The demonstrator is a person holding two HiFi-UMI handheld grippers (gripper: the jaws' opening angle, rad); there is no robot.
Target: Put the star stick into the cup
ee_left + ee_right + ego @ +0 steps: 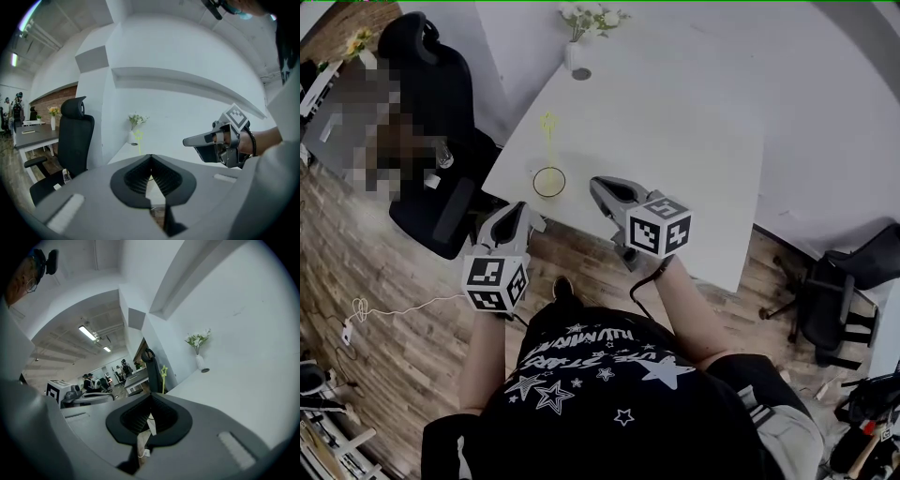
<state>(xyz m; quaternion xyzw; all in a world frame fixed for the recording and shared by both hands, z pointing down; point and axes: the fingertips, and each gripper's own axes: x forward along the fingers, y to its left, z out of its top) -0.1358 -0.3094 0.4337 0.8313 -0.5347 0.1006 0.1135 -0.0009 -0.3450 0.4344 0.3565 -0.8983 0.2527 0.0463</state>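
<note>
A clear cup (549,181) stands near the front left corner of the white table (675,141). The yellow-green star stick (547,127) rises upright from it, star end up. It also shows as the star stick (138,137) ahead in the left gripper view and the star stick (163,373) in the right gripper view. My left gripper (525,212) hangs just off the table's front edge, short of the cup, shut and empty. The right gripper (600,187) hovers over the table just right of the cup, also shut on nothing. The cup is hidden behind the jaws in both gripper views.
A white vase of flowers (574,52) stands at the table's far left corner. A black office chair (431,94) is left of the table and another chair (834,291) at the right. A cable (384,309) lies on the wood floor.
</note>
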